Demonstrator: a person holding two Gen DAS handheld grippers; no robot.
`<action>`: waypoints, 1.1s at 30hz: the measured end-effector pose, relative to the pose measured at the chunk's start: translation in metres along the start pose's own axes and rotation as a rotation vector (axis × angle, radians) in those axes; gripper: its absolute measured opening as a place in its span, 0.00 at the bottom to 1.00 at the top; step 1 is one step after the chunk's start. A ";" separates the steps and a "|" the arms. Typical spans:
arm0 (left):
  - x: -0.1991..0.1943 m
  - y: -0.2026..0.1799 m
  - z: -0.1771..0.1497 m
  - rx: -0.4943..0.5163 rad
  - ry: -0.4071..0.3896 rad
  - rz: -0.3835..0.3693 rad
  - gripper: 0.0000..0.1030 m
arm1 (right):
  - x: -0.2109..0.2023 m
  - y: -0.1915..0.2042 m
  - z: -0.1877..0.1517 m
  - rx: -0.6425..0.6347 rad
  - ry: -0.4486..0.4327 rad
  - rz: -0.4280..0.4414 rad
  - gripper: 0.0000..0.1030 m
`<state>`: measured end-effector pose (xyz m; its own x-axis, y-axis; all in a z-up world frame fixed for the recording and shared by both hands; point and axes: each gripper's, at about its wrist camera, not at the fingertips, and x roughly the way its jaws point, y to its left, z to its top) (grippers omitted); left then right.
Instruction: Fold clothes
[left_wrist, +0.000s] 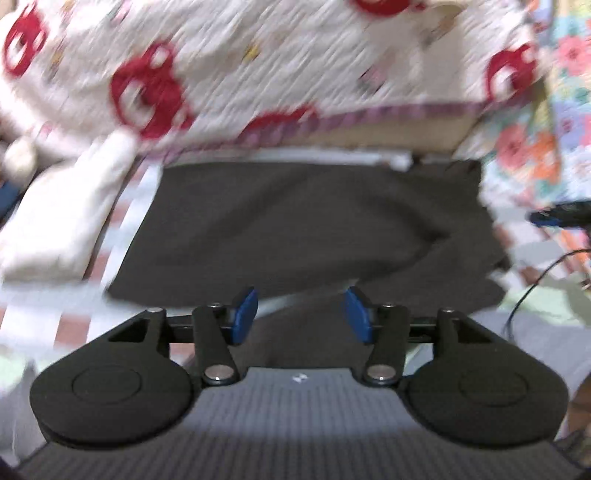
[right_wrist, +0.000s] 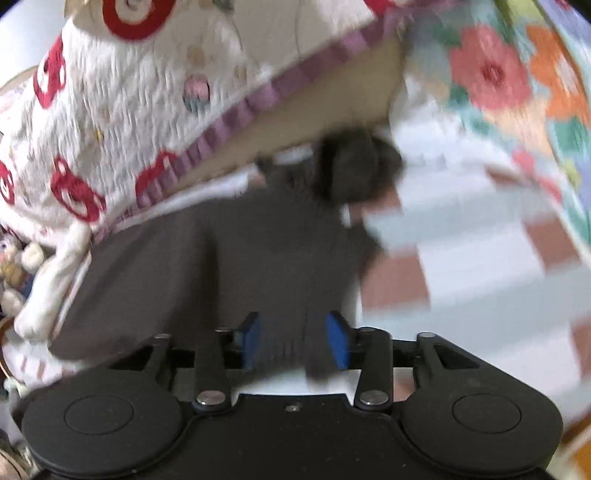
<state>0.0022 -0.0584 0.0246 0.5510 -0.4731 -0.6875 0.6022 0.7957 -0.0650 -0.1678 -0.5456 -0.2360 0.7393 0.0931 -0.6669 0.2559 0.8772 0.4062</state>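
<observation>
checked sheet (right_wrist: 461, 258) under dark garment (left_wrist: 314, 229), quilt (left_wrist: 258, 66) behind

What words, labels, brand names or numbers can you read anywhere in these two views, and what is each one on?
No readable text in either view.
Small white mark on the left hand-held gripper body: too small and blurred to read.
Red and pastel shapes on the white quilted blanket: pattern only, no letters.
Dark grey garment, checked bedsheet, floral fabric: no text.
</observation>
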 end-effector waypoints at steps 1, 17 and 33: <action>0.003 -0.008 0.010 0.019 -0.017 -0.008 0.57 | -0.001 0.001 0.019 -0.006 -0.007 0.013 0.48; 0.303 -0.130 0.134 -0.158 0.098 -0.237 0.59 | 0.163 -0.041 0.132 0.094 0.126 0.082 0.66; 0.398 -0.273 0.177 0.467 0.046 -0.283 0.63 | 0.117 -0.040 0.055 -0.008 -0.102 0.120 0.08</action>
<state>0.1596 -0.5306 -0.1028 0.3109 -0.6187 -0.7215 0.9213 0.3828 0.0687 -0.0574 -0.5959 -0.2955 0.8236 0.1498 -0.5470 0.1571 0.8665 0.4738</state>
